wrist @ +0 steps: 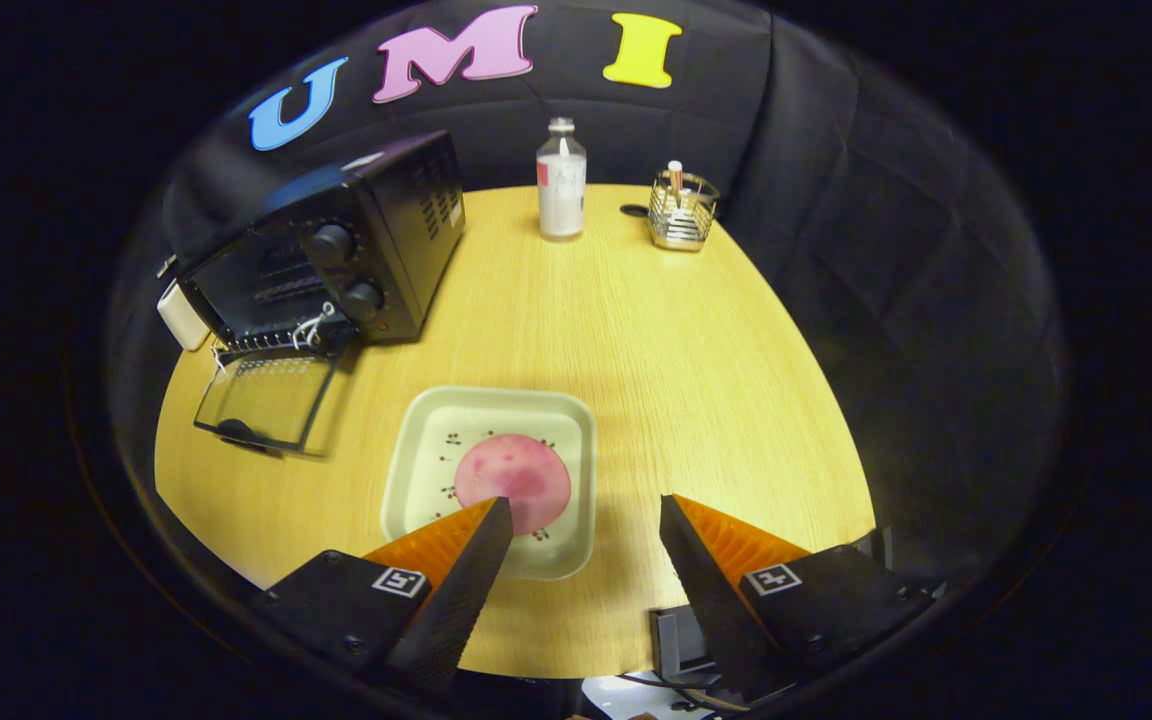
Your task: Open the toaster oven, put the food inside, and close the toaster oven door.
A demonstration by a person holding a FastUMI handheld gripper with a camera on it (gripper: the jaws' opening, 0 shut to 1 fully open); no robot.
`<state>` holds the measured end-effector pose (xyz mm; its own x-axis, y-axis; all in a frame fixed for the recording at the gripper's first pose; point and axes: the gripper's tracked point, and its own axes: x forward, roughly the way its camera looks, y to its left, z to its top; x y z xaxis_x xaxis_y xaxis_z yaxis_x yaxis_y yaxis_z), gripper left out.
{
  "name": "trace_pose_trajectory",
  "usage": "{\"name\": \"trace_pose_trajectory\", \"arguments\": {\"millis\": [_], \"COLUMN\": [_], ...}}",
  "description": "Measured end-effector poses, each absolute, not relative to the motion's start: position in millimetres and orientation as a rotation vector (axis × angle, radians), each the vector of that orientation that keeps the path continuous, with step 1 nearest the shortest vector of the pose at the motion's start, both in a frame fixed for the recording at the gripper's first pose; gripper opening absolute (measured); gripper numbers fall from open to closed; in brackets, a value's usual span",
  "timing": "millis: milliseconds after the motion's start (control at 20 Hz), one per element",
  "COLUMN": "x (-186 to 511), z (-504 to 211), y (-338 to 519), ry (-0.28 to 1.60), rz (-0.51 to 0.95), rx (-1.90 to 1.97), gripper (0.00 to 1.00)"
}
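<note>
The tool [586, 520] is hovering open above the food [513, 482] on its tray [416, 440]; gripping off-centre is risking a drop before the oven [336, 250], whose door [266, 400] is lying open.

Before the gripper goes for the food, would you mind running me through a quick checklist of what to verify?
1. Toaster oven door open: ok, folded down flat.
2. Gripper jaws open and empty: ok.
3. Pink food on the tray: ok, just ahead of the jaws.
4. Food centred between the jaws: not ok, it sits toward the left one.
5. Oven interior free: cannot tell, too dark.
6. Bottle and wire basket away from the path: ok.
</note>
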<state>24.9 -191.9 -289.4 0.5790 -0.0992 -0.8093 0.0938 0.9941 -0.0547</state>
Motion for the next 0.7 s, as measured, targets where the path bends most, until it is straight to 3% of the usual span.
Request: {"name": "trace_pose_trajectory", "arguments": {"millis": [150, 250, 400, 550, 700], "x": [27.4, 31.8, 33.3, 34.6, 37.0], "z": [-314.7, -328.1, -339.7, -341.8, -343.2], "y": [-201.6, -202.7, -196.3, -193.4, -190.7], "ry": [1.02, 1.052, 1.089, 1.095, 1.121], "rz": [-0.068, -0.041, -0.01, 0.0, -0.001], "rx": [0.005, 0.002, 0.025, 0.066, 0.09], "gripper": [0.97, 0.86, 0.52, 0.47, 0.35]}}
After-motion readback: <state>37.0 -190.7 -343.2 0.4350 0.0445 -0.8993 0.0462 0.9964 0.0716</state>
